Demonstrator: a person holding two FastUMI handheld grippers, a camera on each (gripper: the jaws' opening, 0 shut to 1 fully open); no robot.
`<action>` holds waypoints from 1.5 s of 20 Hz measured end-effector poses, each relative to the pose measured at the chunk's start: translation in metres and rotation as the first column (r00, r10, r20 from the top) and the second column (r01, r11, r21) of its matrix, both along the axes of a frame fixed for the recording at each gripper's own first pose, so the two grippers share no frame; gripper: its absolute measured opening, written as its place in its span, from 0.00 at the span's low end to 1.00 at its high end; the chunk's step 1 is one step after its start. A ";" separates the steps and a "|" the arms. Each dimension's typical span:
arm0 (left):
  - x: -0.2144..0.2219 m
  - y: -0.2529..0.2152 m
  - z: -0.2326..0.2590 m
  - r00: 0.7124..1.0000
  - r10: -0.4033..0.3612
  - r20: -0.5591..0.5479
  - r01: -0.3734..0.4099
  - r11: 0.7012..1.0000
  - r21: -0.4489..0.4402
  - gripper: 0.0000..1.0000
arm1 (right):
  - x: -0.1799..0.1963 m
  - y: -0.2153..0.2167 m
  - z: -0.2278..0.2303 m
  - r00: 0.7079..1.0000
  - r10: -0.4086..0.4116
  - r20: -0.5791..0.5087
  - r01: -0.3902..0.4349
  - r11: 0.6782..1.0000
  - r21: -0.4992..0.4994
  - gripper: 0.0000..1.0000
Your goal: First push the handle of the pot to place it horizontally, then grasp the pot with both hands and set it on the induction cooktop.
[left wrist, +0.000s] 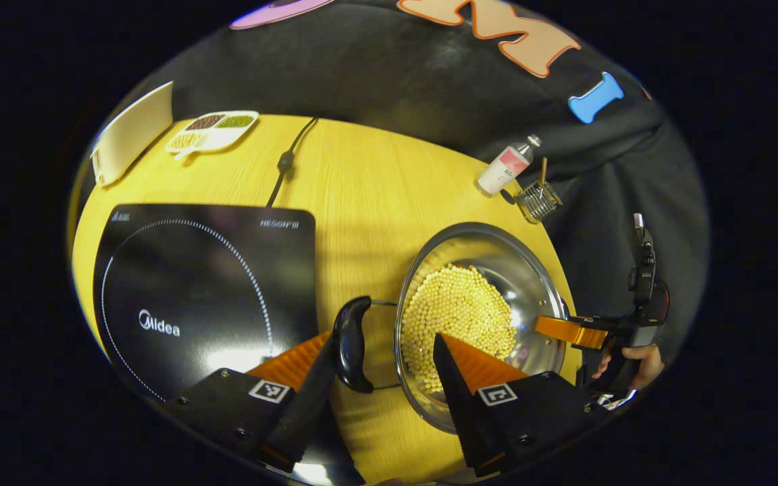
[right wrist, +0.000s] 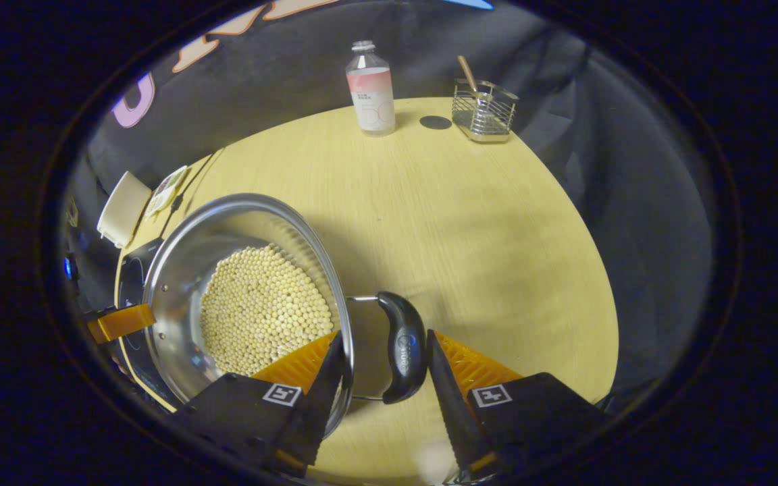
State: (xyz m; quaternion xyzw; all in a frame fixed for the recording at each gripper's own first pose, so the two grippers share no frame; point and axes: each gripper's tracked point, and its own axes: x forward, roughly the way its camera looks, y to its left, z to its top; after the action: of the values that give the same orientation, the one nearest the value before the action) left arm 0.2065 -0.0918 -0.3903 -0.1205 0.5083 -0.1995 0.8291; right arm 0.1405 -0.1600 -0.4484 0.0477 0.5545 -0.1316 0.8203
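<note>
On the table point(right wrist: 470, 223), the pot point(left wrist: 480, 317) sits right of the induction cooktop point(left wrist: 203, 297). Left gripper point(left wrist: 389, 361) is open astride one side handle point(left wrist: 352, 344); right gripper point(right wrist: 383, 364) is open around the opposite handle point(right wrist: 402, 354). Lift goes leftward, I'd say.

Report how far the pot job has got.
Done: both pot handles lie level, one toward the cooktop, the other opposite. In hand: each handle sits between open fingers, of the left gripper and the right gripper, neither clamped yet. Left: close both, lift, and set the pot of beans on the cooktop beside it.
</note>
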 end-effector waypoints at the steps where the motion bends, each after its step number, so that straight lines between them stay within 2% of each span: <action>1: -0.003 -0.003 -0.002 1.000 0.001 -0.016 -0.001 1.000 -0.001 0.92 | 0.000 -0.002 -0.002 1.000 -0.004 -0.002 0.004 1.000 0.003 0.78; 2: -0.001 -0.006 -0.002 1.000 0.004 -0.013 -0.004 1.000 -0.006 0.86 | 0.002 -0.004 -0.002 1.000 -0.006 -0.003 0.006 1.000 0.005 0.78; 4: 0.003 -0.007 -0.007 1.000 -0.009 -0.011 0.009 1.000 0.010 0.86 | 0.003 -0.006 -0.004 1.000 -0.009 -0.005 0.010 1.000 0.016 0.76; 5: 0.006 -0.006 -0.009 1.000 -0.019 -0.010 0.019 1.000 0.022 0.86 | 0.003 -0.007 -0.006 1.000 -0.006 -0.007 0.006 1.000 0.018 0.79; 6: 0.009 -0.007 -0.012 0.999 -0.032 -0.009 0.032 0.999 0.035 0.80 | 0.003 -0.007 -0.007 1.000 -0.003 -0.010 0.004 1.000 0.020 0.79; 7: 0.011 -0.007 -0.015 0.999 -0.048 -0.012 0.048 0.997 0.052 0.78 | 0.003 -0.008 -0.008 1.000 -0.003 -0.014 0.004 1.000 0.020 0.76; 8: 0.012 -0.008 -0.019 0.998 -0.063 -0.018 0.064 0.996 0.065 0.78 | 0.003 -0.009 -0.010 1.000 -0.004 -0.017 0.004 1.000 0.020 0.79; 9: 0.013 -0.009 -0.024 0.997 -0.076 -0.024 0.077 0.994 0.076 0.71 | 0.004 -0.005 -0.011 1.000 0.000 -0.019 0.000 0.999 0.033 0.79; 10: 0.013 -0.008 -0.029 0.996 -0.085 -0.037 0.088 0.991 0.098 0.71 | 0.004 -0.007 -0.011 1.000 0.004 -0.019 -0.003 0.999 0.032 0.70; 11: 0.013 -0.010 -0.031 0.996 -0.087 -0.034 0.091 0.990 0.106 0.64 | 0.007 -0.007 -0.013 1.000 0.004 -0.016 -0.003 0.999 0.033 0.70; 12: 0.014 -0.010 -0.032 0.995 -0.088 -0.044 0.093 0.989 0.116 0.65 | 0.006 -0.007 -0.011 1.000 0.001 -0.017 -0.001 0.999 0.035 0.65; 13: 0.016 -0.011 -0.034 0.996 -0.082 -0.044 0.087 0.990 0.115 0.63 | 0.005 -0.008 -0.011 1.000 -0.003 -0.019 0.003 0.999 0.042 0.70; 14: 0.015 -0.013 -0.035 0.995 -0.079 -0.053 0.084 0.991 0.102 0.60 | 0.006 -0.008 -0.012 1.000 -0.005 -0.020 0.006 0.999 0.049 0.63; 17: 0.007 -0.022 -0.040 0.989 -0.076 -0.126 0.078 0.997 0.014 0.62 | 0.007 -0.011 -0.011 1.000 -0.015 -0.017 0.016 0.997 0.075 0.63; 19: 0.010 -0.026 -0.041 0.990 -0.015 -0.141 0.008 0.999 -0.049 0.58 | 0.005 -0.011 -0.012 0.999 -0.025 -0.024 0.028 0.992 0.123 0.58; 21: 0.009 -0.027 -0.040 0.990 0.003 -0.144 -0.010 0.999 -0.050 0.55 | 0.006 -0.011 -0.012 0.999 -0.026 -0.025 0.029 0.991 0.133 0.60; 23: 0.005 -0.027 -0.040 0.988 -0.004 -0.157 -0.002 0.999 -0.038 0.53 | 0.004 -0.012 -0.010 0.999 -0.028 -0.030 0.032 0.990 0.136 0.49; 25: 0.001 -0.029 -0.038 0.986 0.014 -0.165 -0.020 0.999 -0.037 0.55 | 0.001 -0.013 -0.006 0.999 -0.029 -0.031 0.033 0.990 0.138 0.48; 26: -0.001 -0.029 -0.034 0.987 0.018 -0.163 -0.024 0.999 -0.033 0.55 | -0.001 -0.014 -0.002 0.999 -0.034 -0.027 0.037 0.990 0.139 0.55; 27: -0.001 -0.030 -0.028 0.989 0.019 -0.147 -0.024 0.999 -0.030 0.53 | 0.000 -0.014 0.002 0.999 -0.038 -0.019 0.040 0.989 0.142 0.48; 29: -0.002 -0.030 -0.015 0.993 0.017 -0.121 -0.020 1.000 -0.022 0.55 | -0.001 -0.013 0.011 0.999 -0.041 -0.008 0.042 0.987 0.155 0.48; 30: -0.003 -0.028 -0.010 0.993 0.017 -0.117 -0.019 1.000 -0.017 0.52 | -0.003 -0.012 0.015 0.999 -0.041 -0.007 0.042 0.986 0.160 0.48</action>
State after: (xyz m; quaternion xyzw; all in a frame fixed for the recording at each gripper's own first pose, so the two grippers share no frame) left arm 0.2035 -0.1202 -0.3999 -0.1441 0.5531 -0.1894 0.7984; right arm 0.1380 -0.1717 -0.4338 0.1247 0.5635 -0.1037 0.8100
